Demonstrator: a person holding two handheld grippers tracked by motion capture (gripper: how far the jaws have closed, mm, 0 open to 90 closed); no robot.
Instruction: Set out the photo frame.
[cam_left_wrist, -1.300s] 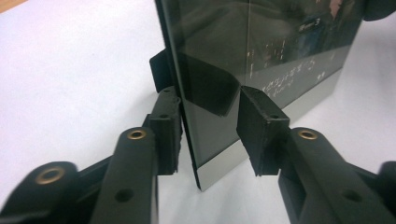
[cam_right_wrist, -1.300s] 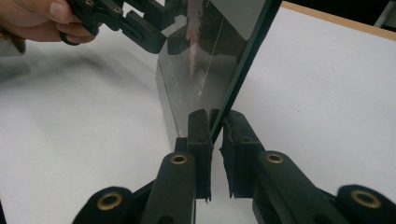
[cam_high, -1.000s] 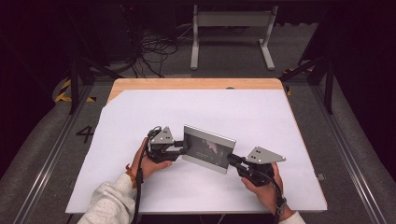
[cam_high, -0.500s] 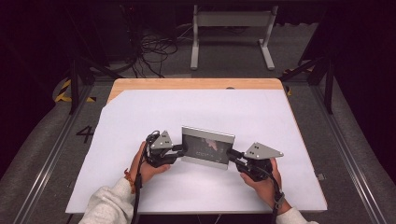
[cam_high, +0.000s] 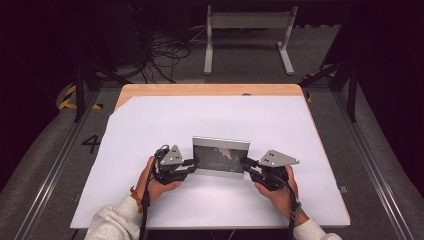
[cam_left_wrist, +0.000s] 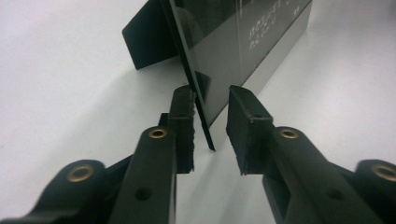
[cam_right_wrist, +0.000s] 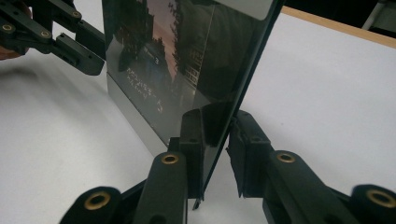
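A glass-fronted picture frame (cam_high: 220, 156) stands upright on the white table top (cam_high: 150, 125), propped by a black back stand (cam_left_wrist: 149, 37). My left gripper (cam_high: 192, 163) is at its left edge. In the left gripper view the gripper (cam_left_wrist: 210, 95) is open, with the glass edge (cam_left_wrist: 201, 107) near the left pad (cam_left_wrist: 183, 109) and a clear gap to the right pad. My right gripper (cam_high: 246, 163) is at the frame's right edge. In its own view the gripper (cam_right_wrist: 217, 119) straddles the glass (cam_right_wrist: 187, 56) slightly open, and table shows between glass and right pad (cam_right_wrist: 240, 140).
A wooden table edge (cam_high: 210, 89) runs along the far side of the white sheet. Beyond the table, cables (cam_high: 165, 50) and a white stand (cam_high: 247, 35) lie on the dark floor. Metal rails (cam_high: 375, 165) flank the table.
The frame has turned from a slant to square with the table and shifted slightly toward the far side. Both hands followed it, staying at its two side edges.
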